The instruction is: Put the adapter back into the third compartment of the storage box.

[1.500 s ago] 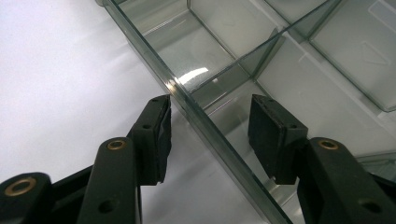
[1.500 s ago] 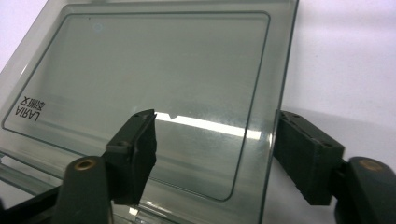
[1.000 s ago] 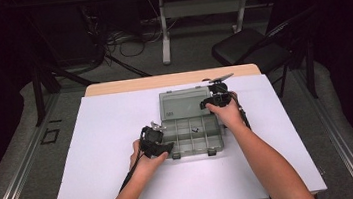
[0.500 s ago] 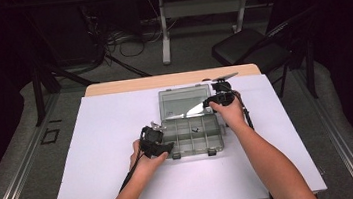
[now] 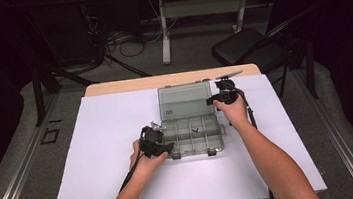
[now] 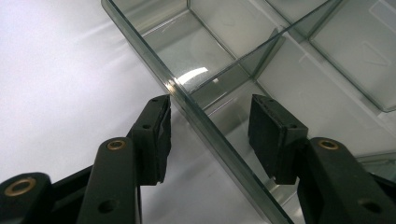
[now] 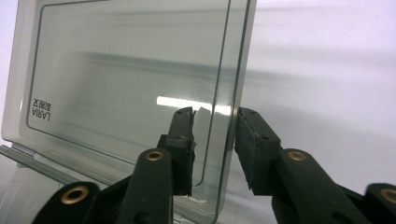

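Clear plastic box (image 5: 192, 135) on white counter (image 5: 95, 154), lid (image 5: 185, 99) raised. Left tongs (image 6: 210, 130) half-wide, straddling box side wall, not pressing. Right tongs (image 7: 214, 140) just closing around lid edge.

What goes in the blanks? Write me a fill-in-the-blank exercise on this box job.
1. The lid of the clear organizer box is ____.
2. The left gripper holds its open jaws astride the box's ____.
3. The right gripper, whose jaws have just been closing, has the edge of the ____ between them, not yet clamped.
4. The box sits on a ____ sheet.
Missing words: open; wall; lid; white.
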A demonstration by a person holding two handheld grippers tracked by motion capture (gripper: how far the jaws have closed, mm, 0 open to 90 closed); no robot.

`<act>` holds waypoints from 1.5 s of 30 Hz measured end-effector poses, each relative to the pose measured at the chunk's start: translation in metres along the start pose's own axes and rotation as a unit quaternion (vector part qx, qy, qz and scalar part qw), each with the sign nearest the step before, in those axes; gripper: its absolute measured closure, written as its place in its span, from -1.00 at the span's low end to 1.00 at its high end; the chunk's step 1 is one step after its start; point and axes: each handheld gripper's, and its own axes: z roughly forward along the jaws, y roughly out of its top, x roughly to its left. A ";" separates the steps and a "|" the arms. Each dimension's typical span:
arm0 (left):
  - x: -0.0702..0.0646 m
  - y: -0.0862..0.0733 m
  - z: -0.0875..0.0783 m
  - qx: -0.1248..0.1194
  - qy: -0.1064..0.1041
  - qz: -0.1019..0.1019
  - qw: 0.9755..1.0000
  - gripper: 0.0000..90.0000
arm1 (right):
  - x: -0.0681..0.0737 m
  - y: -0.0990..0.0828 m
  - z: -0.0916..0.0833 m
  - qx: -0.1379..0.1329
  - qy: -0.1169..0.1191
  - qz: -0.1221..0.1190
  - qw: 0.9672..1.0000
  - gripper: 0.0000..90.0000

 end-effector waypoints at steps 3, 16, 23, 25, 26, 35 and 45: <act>0.000 0.000 0.000 0.001 0.000 0.000 1.000 0.10 | -0.001 0.000 -0.002 0.003 0.000 -0.003 1.000 0.58; 0.000 0.000 0.000 -0.001 0.001 0.001 1.000 0.10 | -0.007 0.001 -0.009 -0.007 0.018 -0.009 1.000 0.78; 0.000 0.000 0.000 -0.001 0.002 0.001 1.000 0.10 | -0.008 0.000 -0.010 -0.011 0.019 -0.013 1.000 0.84; 0.000 0.000 0.000 -0.001 0.002 0.002 1.000 0.10 | -0.009 0.000 -0.011 -0.014 0.023 -0.016 0.999 0.86; 0.000 0.000 0.000 -0.001 0.002 0.002 1.000 0.10 | -0.009 -0.001 -0.012 -0.016 0.025 -0.016 0.999 0.87; 0.000 0.000 0.000 -0.001 0.000 0.003 1.000 0.10 | -0.013 -0.003 -0.014 -0.025 0.040 -0.022 0.999 0.90; 0.000 -0.001 0.000 -0.003 0.002 0.002 1.000 0.11 | -0.012 -0.004 -0.016 -0.029 0.039 -0.026 0.998 0.90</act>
